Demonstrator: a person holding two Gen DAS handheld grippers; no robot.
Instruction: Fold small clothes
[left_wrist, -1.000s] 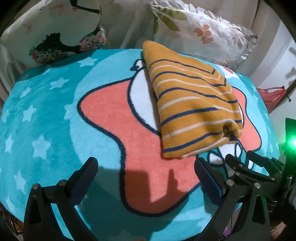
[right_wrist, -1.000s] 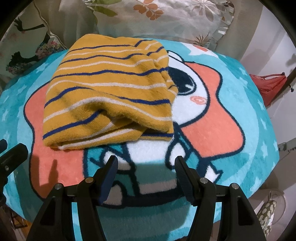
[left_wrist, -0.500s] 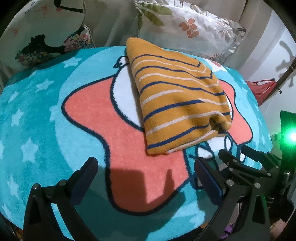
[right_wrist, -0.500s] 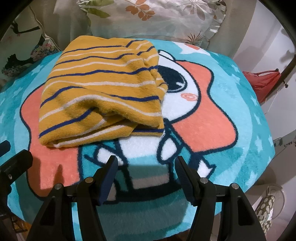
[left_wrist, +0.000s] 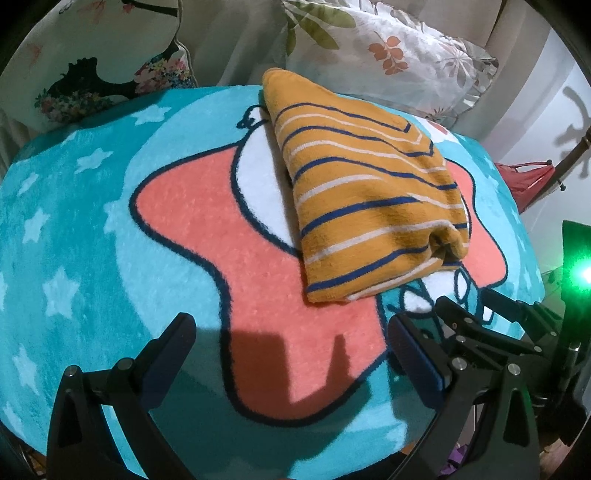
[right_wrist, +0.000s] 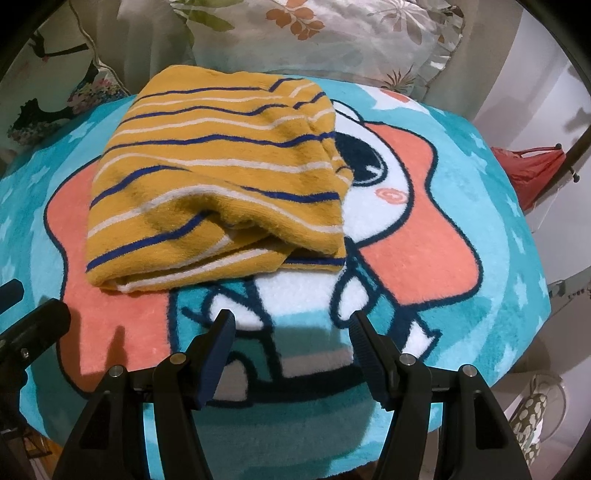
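A folded mustard-yellow garment with navy and white stripes lies on a teal blanket printed with a coral cartoon figure. My left gripper hovers open in front of its near left corner, nothing between the fingers. To the right, my right gripper stands open just short of the garment's near folded edge, also empty. The right gripper's black frame shows at the left wrist view's lower right. Part of the left gripper shows at the right wrist view's left edge.
Floral pillows and a dark-patterned cushion line the back behind the blanket. A red bag hangs off the right side. The blanket's front edge drops away just below both grippers.
The left wrist view has shifted slightly, so the garment now sits a little higher and further right than half a second ago. Both grippers stay open and the garment lies still.
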